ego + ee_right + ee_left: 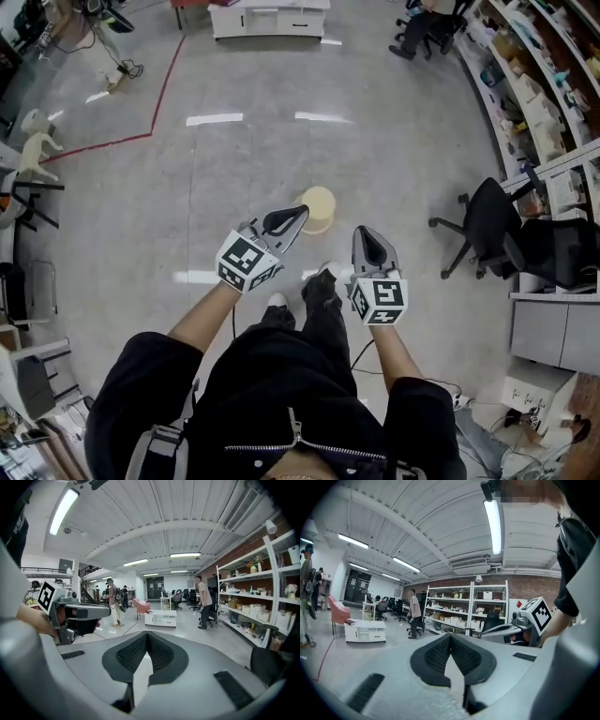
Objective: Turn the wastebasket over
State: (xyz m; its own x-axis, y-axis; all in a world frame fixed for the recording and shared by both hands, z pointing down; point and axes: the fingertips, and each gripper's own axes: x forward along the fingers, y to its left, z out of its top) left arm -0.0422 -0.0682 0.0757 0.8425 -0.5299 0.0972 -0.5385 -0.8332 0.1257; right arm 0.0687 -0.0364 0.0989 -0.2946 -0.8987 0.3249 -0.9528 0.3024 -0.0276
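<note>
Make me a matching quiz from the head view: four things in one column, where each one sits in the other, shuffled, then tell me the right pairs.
Things:
1. pale yellow round wastebasket
2. black swivel office chair
3. low white cabinet
4. red floor line

Places:
A. right side, next to the shelves
B. upper left
C. centre of the view
D. top edge, near the middle

Pairs: 1-C, 2-A, 3-D, 4-B

Bright even light from ceiling tubes (493, 524), glare streaks on the glossy floor (394, 178), fisheye bending at edges.
</note>
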